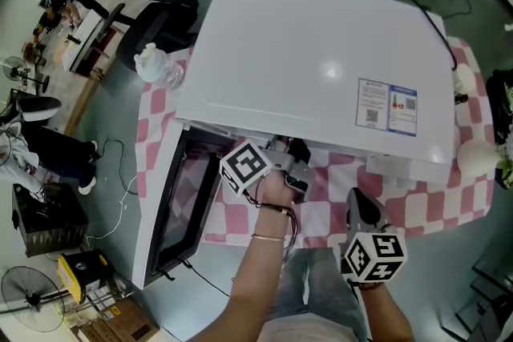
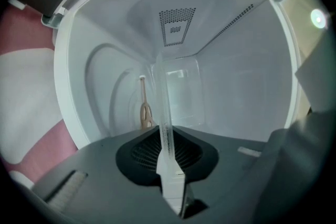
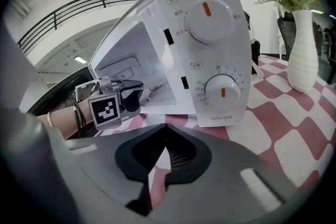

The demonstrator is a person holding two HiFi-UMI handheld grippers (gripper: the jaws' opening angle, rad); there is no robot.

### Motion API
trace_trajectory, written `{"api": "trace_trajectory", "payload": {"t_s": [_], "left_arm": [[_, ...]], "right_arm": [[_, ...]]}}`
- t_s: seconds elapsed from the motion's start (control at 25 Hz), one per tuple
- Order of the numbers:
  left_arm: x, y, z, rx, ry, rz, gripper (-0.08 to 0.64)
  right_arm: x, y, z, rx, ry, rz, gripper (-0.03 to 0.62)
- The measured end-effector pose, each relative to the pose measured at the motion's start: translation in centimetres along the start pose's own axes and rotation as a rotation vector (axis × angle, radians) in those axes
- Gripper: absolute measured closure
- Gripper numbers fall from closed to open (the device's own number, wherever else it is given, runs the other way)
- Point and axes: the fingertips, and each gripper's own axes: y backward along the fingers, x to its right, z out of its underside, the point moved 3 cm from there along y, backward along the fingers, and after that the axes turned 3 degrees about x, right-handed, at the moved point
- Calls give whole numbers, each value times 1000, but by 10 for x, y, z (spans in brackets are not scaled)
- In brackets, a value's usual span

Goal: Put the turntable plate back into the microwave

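The white microwave stands on a pink checked cloth, its door swung open to the left. My left gripper reaches into the cavity mouth. In the left gripper view it is shut on the clear glass turntable plate, seen edge-on as a thin upright strip inside the white cavity. A round recess with a tan hub shows on the cavity surface to the left. My right gripper hovers over the cloth in front of the control panel; in its own view it is shut and holds nothing.
Two dials sit on the microwave's control panel. A white vase with flowers stands at the right of the cloth. A clear glass jar sits at the table's far left corner. Chairs and gear stand on the floor beyond.
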Motion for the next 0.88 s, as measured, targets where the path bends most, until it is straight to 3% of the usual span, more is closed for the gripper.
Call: {"api": "trace_trajectory", "payload": {"t_s": [0.2, 0.44, 0.88], "left_arm": [[1, 0, 0, -40, -61, -34, 525], [-3, 3, -2, -50, -49, -85, 517], [-3, -1, -3, -122, -165, -212, 480]], "right_arm": [[-2, 0, -1, 4, 0, -3, 583], [-5, 1, -1, 6, 3, -8, 583], [-6, 4, 2, 6, 2, -4, 583]]}}
